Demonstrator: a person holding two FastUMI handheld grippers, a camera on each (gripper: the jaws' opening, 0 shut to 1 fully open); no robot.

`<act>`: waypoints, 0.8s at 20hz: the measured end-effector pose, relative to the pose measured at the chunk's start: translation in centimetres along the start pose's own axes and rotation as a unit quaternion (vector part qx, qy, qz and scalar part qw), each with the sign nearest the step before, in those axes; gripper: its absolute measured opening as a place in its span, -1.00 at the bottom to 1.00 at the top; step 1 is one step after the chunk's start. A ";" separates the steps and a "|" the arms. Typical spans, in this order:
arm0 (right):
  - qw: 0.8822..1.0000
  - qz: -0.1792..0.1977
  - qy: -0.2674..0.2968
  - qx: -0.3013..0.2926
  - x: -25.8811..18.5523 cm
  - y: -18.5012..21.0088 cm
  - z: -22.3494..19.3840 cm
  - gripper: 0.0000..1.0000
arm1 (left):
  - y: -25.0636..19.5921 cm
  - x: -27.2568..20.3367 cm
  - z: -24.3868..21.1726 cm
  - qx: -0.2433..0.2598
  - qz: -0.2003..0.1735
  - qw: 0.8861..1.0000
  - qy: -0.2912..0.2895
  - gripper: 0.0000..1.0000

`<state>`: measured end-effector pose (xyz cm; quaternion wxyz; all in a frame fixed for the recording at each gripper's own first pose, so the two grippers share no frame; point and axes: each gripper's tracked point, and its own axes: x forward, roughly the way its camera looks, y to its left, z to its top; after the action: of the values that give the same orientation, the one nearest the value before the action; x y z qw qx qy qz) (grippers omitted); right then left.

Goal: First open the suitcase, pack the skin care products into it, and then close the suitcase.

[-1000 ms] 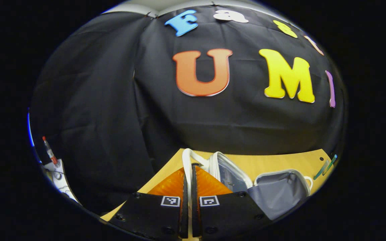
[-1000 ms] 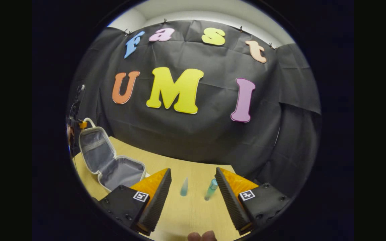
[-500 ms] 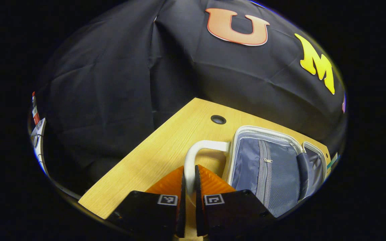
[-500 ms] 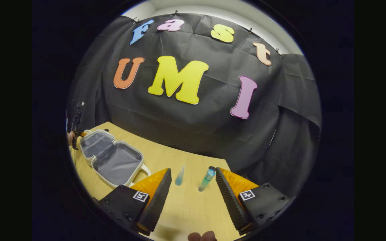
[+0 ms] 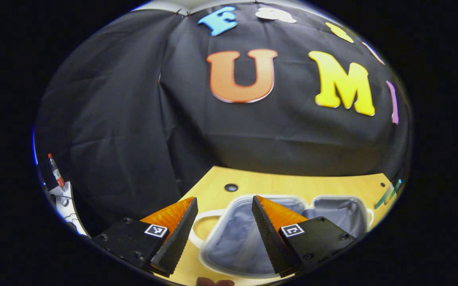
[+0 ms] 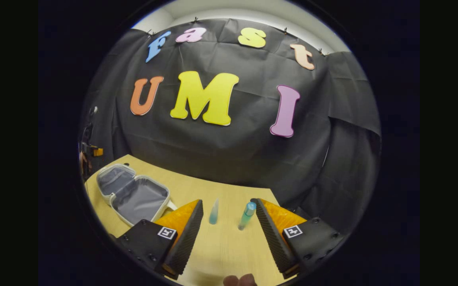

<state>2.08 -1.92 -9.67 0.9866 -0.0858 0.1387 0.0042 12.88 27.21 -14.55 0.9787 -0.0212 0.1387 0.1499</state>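
A white suitcase (image 5: 229, 238) with grey lining lies flat open on the wooden table, both halves up; its white handle (image 5: 197, 222) loops at the left. My left gripper (image 5: 224, 206) hovers open just above it, nothing between the fingers. In the right gripper view the same suitcase (image 6: 133, 194) lies at the left. Two skin care products stand ahead of my open right gripper (image 6: 229, 208): a small pale blue tube (image 6: 214, 211) and a teal bottle (image 6: 247, 215) close to the right finger. The bottles also show tiny at the far right in the left gripper view (image 5: 388, 194).
The wooden table (image 6: 221, 254) ends at the black cloth wall behind. A round cable hole (image 5: 231, 187) sits in the table behind the suitcase. A white stand with a red-tipped object (image 5: 56, 174) is off the table's left. A fingertip (image 6: 239, 280) shows at the bottom edge.
My left gripper has let go of the suitcase handle and opened, drawing back above the case. The lid went from upright to lying flat open. The right gripper barely shifted.
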 end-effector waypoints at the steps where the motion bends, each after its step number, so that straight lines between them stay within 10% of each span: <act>1: 1.000 0.000 -0.002 0.005 0.0 -0.8 -0.2 0.56 | -2.4 -1.4 0.7 0.000 -0.007 1.000 -0.014 0.77; 16: 0.999 -0.012 0.003 0.039 0.8 -10.8 -4.2 0.58 | -38.3 -13.5 -1.0 0.055 -0.199 0.978 -0.013 1.00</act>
<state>2.01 -13.29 -12.03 0.9888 -0.0488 0.1403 -0.0134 11.71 -13.29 -11.79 0.9903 0.0074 0.1274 -0.0553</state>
